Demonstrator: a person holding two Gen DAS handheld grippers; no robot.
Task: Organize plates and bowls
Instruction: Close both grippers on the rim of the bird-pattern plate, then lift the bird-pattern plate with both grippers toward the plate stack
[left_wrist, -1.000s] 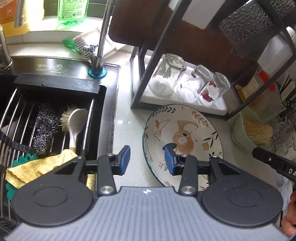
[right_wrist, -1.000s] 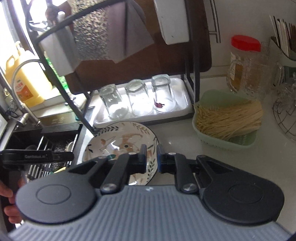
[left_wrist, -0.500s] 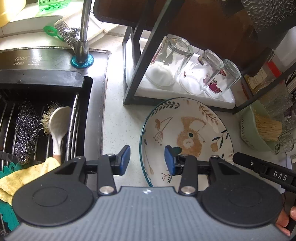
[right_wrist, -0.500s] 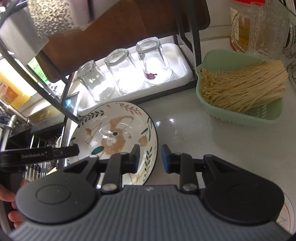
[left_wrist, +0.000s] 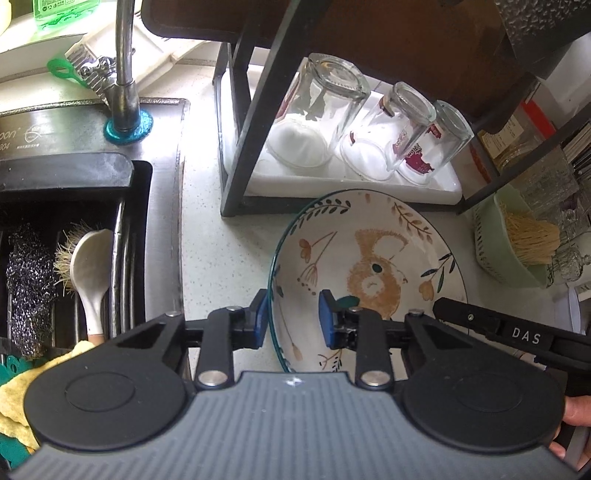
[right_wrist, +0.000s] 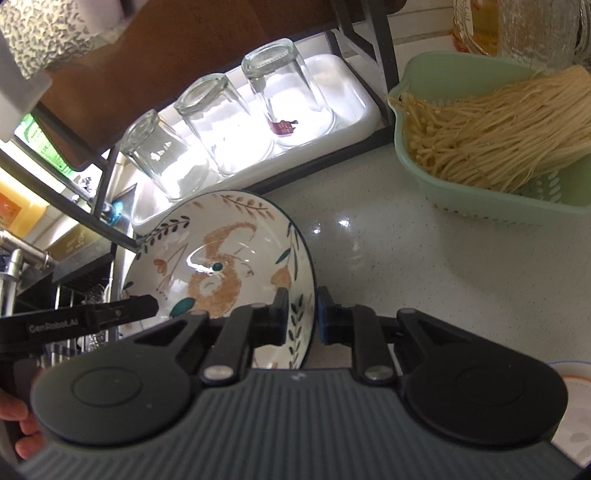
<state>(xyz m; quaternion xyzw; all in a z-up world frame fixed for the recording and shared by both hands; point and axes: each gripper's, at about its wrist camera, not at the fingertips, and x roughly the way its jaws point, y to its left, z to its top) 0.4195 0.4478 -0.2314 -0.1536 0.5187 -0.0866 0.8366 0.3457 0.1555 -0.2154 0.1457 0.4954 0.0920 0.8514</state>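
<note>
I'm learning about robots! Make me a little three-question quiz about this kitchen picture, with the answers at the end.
1. How many upside-down glasses stand on the white tray?
2. True or false: the green basket holds apples.
3. Which part of the squirrel plate sits between the fingers of the left gripper and of the right gripper: A) the middle, B) the rim?

Key: 1. three; 2. false, thin pale mushrooms; 3. B, one gripper on each side.

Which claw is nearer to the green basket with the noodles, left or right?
Right. The right claw straddles the plate's rim nearest the green basket; the left claw straddles the opposite, sink-side rim.
</note>
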